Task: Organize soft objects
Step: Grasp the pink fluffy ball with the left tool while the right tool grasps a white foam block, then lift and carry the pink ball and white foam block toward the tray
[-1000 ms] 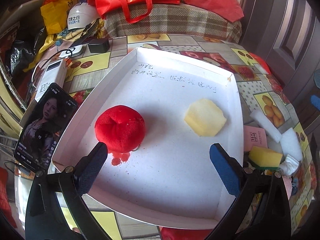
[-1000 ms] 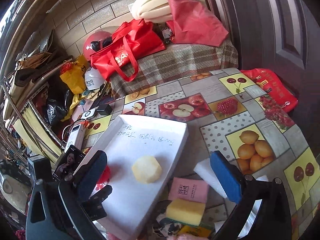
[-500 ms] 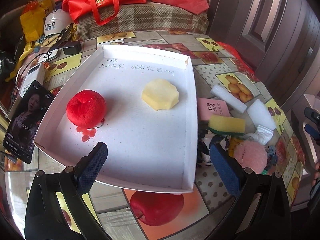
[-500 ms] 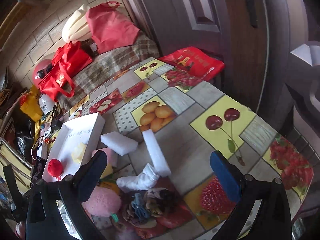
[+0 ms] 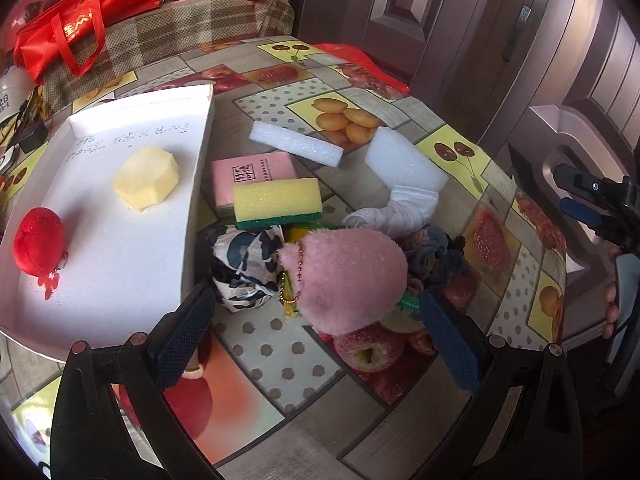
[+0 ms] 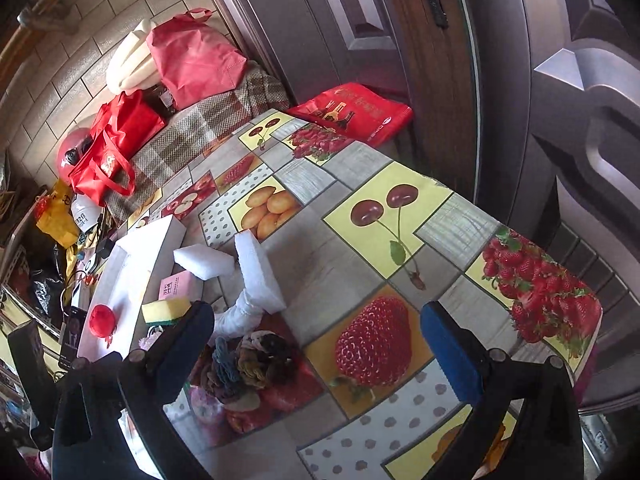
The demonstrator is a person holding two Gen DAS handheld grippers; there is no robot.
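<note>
A white tray (image 5: 192, 216) lies on the left of the table and holds a red plush ball (image 5: 38, 242) and a pale yellow sponge (image 5: 146, 178). Right of it lies a pile: a pink plush (image 5: 348, 276), a yellow-green sponge (image 5: 278, 202), a pink packet (image 5: 252, 172), white foam blocks (image 5: 296, 144), a rolled white sock (image 5: 396, 210), a patterned cloth (image 5: 240, 264) and hair ties (image 6: 248, 356). My left gripper (image 5: 316, 344) stands open just before the pink plush. My right gripper (image 6: 316, 352) hangs open over the table's strawberry print, right of the pile.
Red bags (image 6: 120, 140) and a helmet (image 6: 74, 152) rest on a checked bench behind the table. A dark door (image 6: 360, 20) stands close on the right. A phone (image 6: 72, 338) and cables lie left of the tray. The table edge (image 5: 560, 320) curves near.
My left gripper has swung right from over the tray to the pile, now facing the pink plush. My right gripper has also turned right and dropped closer to the table.
</note>
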